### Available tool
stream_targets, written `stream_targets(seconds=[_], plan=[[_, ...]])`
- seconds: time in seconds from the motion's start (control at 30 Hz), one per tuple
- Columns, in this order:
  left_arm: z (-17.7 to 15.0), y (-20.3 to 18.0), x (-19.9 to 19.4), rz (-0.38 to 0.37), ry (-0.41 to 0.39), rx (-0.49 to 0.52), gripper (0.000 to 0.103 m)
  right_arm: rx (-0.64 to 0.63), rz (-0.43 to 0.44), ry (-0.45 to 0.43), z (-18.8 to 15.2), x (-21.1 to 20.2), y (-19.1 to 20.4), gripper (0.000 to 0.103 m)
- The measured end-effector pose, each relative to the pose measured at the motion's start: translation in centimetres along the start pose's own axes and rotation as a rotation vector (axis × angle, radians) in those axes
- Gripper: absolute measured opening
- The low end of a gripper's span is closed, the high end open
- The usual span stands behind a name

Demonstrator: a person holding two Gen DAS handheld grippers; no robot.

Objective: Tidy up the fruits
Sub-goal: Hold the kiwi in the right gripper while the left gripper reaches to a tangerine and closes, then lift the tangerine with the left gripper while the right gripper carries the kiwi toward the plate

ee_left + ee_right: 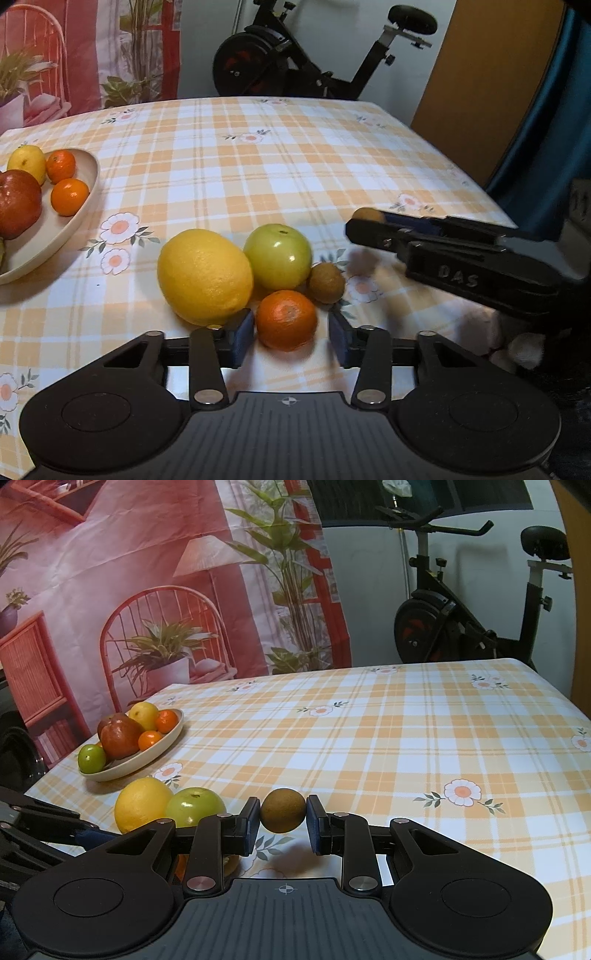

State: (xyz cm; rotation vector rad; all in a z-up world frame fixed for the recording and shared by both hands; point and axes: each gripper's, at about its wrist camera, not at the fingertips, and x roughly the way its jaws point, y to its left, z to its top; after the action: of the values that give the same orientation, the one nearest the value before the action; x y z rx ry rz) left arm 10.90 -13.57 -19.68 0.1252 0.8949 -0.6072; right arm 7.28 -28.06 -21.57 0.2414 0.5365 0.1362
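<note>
A tangerine (286, 319) sits on the checked tablecloth between the pads of my left gripper (291, 341). The left pad is at its skin and a thin gap shows at the right pad, so the gripper is open. Just beyond lie a large yellow citrus (205, 275), a green apple (277, 256) and a brown kiwi (327, 282). My right gripper (282, 818) is shut on another kiwi (282, 810), held above the cloth to the right of the cluster. A beige plate (79, 218) at the far left holds a red apple, a lemon, two tangerines and a green apple.
An exercise bike (461, 627) stands behind the table's far edge, with a printed backdrop (147, 572) to its left. The table's right edge (480, 184) drops off beside a blue curtain. Bare checked cloth (406, 738) stretches across the far right of the table.
</note>
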Motion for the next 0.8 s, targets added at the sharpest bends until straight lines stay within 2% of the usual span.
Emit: stream_targets(seconds=[0.47, 0.8], plan=[[-0.1, 0.1, 0.1, -0.018, -0.01, 0.01, 0.039, 0.004, 0.002, 0.004, -0.1, 0.1, 0.1, 0.024], [-0.1, 0.5, -2.1, -0.025, -0.084, 0.009, 0.039, 0.004, 0.002, 0.006, -0.1, 0.2, 0.1, 0.025]])
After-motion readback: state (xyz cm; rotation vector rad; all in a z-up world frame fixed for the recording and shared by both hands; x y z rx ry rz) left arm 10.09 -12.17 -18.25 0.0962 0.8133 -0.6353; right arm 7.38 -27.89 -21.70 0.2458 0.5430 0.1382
